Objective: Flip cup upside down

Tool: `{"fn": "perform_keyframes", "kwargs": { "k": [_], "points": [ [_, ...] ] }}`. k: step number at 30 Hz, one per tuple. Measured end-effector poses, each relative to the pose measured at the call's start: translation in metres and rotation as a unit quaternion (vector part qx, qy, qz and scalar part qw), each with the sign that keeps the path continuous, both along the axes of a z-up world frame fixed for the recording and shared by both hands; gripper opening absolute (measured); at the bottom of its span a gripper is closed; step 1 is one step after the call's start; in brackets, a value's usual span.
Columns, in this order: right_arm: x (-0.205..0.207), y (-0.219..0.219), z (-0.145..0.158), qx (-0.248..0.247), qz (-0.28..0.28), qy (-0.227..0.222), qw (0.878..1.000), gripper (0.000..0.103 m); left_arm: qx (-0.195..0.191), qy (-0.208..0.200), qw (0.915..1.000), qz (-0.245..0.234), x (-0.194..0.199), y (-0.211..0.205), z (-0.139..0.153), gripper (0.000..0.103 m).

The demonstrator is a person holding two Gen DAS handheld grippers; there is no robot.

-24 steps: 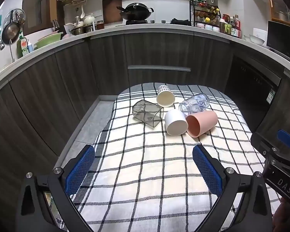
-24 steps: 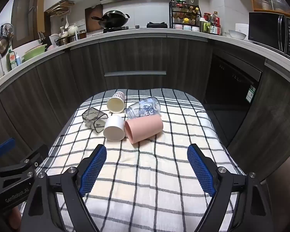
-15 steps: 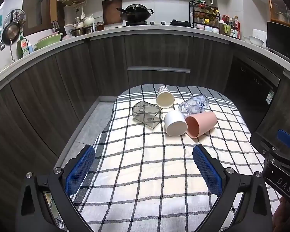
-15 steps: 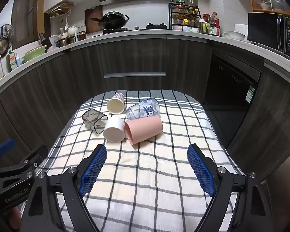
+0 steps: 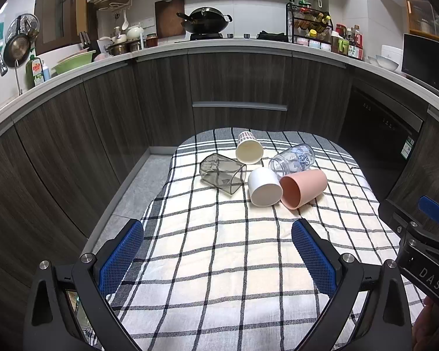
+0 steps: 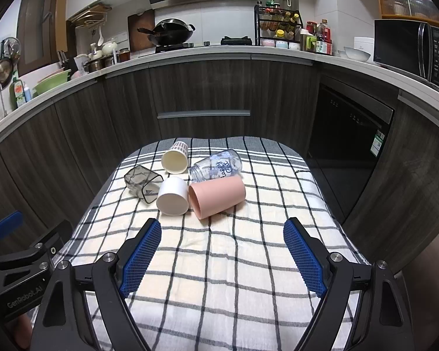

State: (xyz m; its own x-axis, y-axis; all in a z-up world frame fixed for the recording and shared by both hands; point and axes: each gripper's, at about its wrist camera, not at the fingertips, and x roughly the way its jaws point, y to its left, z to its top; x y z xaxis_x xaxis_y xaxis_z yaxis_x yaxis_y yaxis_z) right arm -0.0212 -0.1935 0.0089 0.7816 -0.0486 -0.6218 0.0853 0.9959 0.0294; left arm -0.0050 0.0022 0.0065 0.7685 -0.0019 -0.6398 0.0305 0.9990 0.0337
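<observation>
Progress: nothing looks done yet; every cup lies on its side on the checked cloth (image 5: 219, 263) over the bench, so the whole flip is judged to be ahead.
Cups: five vessels bunched at the far end of the cloth, namely a pink cup (image 6: 216, 196), a white cup (image 6: 173, 195), a cream cup (image 6: 175, 159) with a striped wall, a smoky square cup (image 6: 142, 184) and a clear printed jar (image 6: 216, 166).
Contacts: the white cup lies touching the pink cup; the jar lies just behind the pink cup; the smoky cup lies just beside the white one.
Which cup: the task names none; the pink and white cups lie nearest both tools.
Left gripper (image 5: 216, 251): jaws wide apart, holding nothing, hanging over bare cloth well short of the cups.
Right gripper (image 6: 222, 251): jaws wide apart too, empty, lined up roughly toward the pink cup.
Left to do: reach a cup, close on its wall, lift, turn it mouth down and set it on the cloth.
</observation>
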Motion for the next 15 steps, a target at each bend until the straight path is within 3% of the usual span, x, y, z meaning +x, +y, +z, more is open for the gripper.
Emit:
{"fn": "perform_keyframes", "kwargs": {
  "k": [15],
  "points": [
    [-0.0007, -0.0014, 0.0014, 0.0, 0.0, 0.0, 1.0, 0.085, 0.0, 0.0, 1.0, 0.001, -0.0018, -0.0019, 0.0011, 0.103]
  ]
}}
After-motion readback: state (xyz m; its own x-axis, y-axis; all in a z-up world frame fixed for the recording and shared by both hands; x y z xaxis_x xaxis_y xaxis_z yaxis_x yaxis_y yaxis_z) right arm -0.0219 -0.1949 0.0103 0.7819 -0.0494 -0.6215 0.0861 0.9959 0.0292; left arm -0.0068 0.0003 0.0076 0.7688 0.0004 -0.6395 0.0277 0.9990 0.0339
